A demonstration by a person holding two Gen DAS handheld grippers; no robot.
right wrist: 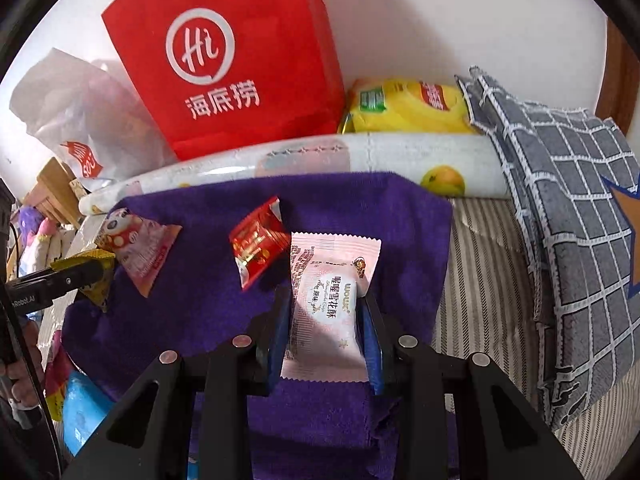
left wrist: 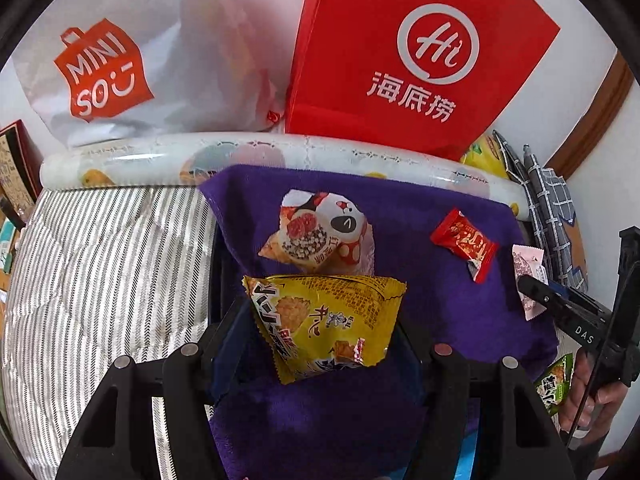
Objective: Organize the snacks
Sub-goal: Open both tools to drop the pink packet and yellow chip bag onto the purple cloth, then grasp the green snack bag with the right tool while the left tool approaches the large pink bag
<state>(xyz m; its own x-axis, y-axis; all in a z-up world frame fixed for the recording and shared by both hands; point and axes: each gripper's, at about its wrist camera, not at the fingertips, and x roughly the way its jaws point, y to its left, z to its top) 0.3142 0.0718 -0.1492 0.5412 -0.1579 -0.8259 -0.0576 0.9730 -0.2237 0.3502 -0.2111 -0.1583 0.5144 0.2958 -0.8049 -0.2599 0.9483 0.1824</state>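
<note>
A: Nearest in the left wrist view, what does the left tool [left wrist: 320,320] have?

B: It is clamped on a yellow snack packet [left wrist: 326,322], held over the purple towel [left wrist: 420,360].

A: And the right tool [right wrist: 326,312]?

B: Its fingers are pressed on both sides of a pink snack packet [right wrist: 324,304], also above the towel.

A: What lies beyond them?

B: From the yellow packet, a white cartoon packet [left wrist: 320,232] sits on the towel at twelve o'clock, almost touching it. A red candy packet [left wrist: 466,244] lies at about two o'clock, apart from both.

A: Further out?

B: A printed roll [left wrist: 256,154] runs along the towel's far edge. Behind it stand a white Miniso bag [left wrist: 128,60] at eleven o'clock and a red paper bag [left wrist: 416,52] at one o'clock. A checked grey cloth [right wrist: 560,208] lies at three o'clock in the right wrist view, on the striped bedding [left wrist: 100,260].
</note>
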